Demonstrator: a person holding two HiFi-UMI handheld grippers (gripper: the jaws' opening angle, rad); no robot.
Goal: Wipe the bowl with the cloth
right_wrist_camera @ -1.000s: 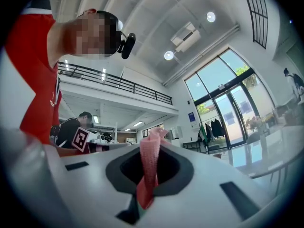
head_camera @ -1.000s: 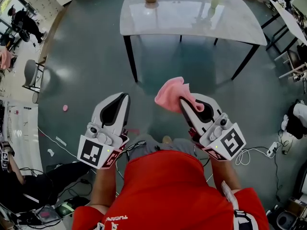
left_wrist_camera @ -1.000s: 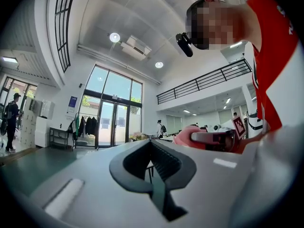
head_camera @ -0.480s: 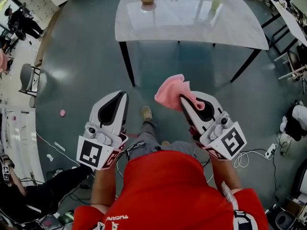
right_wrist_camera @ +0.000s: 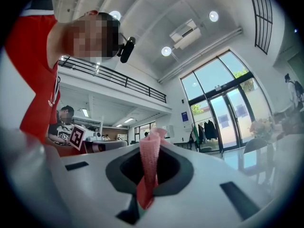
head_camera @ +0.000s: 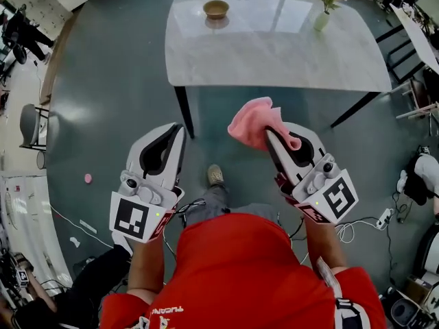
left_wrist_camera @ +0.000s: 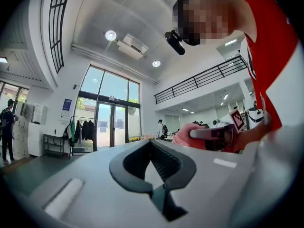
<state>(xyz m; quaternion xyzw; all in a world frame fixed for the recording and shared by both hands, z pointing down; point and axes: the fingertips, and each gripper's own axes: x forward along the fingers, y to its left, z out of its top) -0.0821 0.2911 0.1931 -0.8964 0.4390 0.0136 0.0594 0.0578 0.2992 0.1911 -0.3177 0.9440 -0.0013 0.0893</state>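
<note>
A small brown bowl [head_camera: 216, 9] stands near the far left part of a white marble table [head_camera: 274, 46], well ahead of both grippers. My right gripper [head_camera: 271, 134] is shut on a pink cloth [head_camera: 252, 122], which bunches up past its tips; in the right gripper view the pink cloth [right_wrist_camera: 148, 172] runs up between the closed jaws. My left gripper [head_camera: 179, 131] is shut with nothing in it, level with the right one. Both are held in front of the person's red shirt, short of the table's near edge.
A vase of pink flowers [head_camera: 324, 2] stands at the table's far right. The table has black legs [head_camera: 182, 112]. A chair [head_camera: 31, 125] and other people are at the left; cables [head_camera: 370, 221] lie on the grey floor at the right. One shoe [head_camera: 215, 175] shows between the grippers.
The table with the bowl has come closer and fuller into view as the person walks forward. Both grippers keep their pose, the cloth still gripped in the right one.
</note>
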